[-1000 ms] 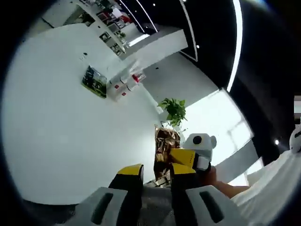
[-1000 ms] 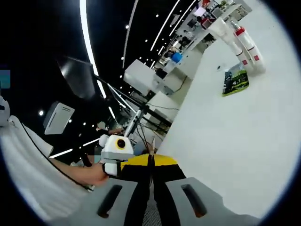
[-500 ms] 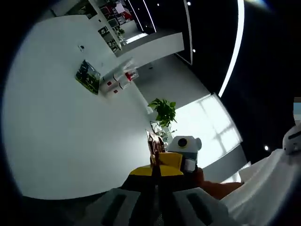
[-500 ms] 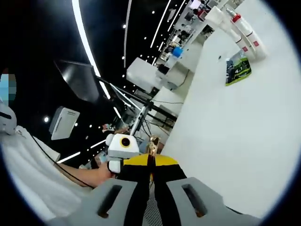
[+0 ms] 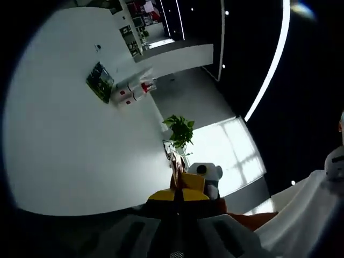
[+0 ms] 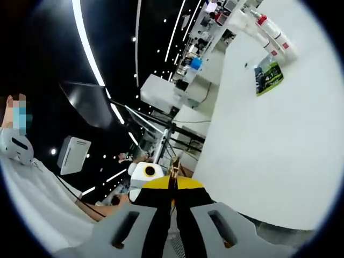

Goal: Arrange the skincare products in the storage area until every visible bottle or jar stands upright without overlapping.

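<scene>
We have not started yet — both the left gripper and right gripper are pressed closed on nothing, far from the bottles on the white table — so next we reach over to them.

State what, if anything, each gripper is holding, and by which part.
Nothing is held. The left gripper and the right gripper both have their jaws shut together on nothing, raised off the white table; the bottles lie untouched at its far end.

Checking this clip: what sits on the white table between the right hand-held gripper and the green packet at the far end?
Nothing. In the right gripper view the white table is bare from the right hand-held gripper to the green packet.
</scene>
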A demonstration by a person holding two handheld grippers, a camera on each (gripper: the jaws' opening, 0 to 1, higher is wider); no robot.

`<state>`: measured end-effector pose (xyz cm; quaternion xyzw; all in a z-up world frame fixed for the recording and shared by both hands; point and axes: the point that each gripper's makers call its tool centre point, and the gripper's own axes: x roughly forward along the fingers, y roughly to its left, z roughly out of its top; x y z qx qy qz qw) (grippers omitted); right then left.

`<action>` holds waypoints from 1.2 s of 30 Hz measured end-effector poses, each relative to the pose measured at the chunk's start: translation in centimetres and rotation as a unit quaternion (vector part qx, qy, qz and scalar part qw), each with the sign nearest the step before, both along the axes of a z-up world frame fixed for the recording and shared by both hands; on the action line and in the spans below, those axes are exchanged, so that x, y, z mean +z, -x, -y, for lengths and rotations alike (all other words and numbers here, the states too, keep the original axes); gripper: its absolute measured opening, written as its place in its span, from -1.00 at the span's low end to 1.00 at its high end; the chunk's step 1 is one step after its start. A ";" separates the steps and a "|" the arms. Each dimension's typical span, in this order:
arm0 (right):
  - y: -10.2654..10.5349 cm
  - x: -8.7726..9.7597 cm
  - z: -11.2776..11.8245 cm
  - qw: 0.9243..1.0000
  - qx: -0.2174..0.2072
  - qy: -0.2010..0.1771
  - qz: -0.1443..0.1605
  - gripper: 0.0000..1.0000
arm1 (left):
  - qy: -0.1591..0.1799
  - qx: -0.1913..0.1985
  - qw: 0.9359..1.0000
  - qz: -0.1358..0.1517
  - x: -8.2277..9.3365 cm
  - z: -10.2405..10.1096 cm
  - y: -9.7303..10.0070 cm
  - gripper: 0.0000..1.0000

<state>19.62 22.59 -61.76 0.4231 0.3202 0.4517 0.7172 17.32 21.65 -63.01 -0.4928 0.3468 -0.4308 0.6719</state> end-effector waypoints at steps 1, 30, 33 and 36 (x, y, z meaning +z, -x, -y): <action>0.1 0.1 -0.1 1.000 -0.004 0.001 -0.004 -0.99 | -0.016 -0.003 1.000 0.014 0.0 -0.1 0.1 -0.98; 0.2 2.6 1.0 0.999 -0.034 0.023 0.025 -0.96 | 0.044 -0.070 0.997 0.001 1.6 0.1 1.9 -0.98; 0.2 2.2 0.5 0.999 -0.028 0.032 0.025 -0.92 | 0.025 -0.083 0.996 0.009 1.3 0.4 2.5 -0.98; 0.5 2.2 0.2 0.999 -0.018 0.030 0.042 -1.00 | 0.020 -0.087 0.996 0.005 1.0 0.6 2.6 -0.98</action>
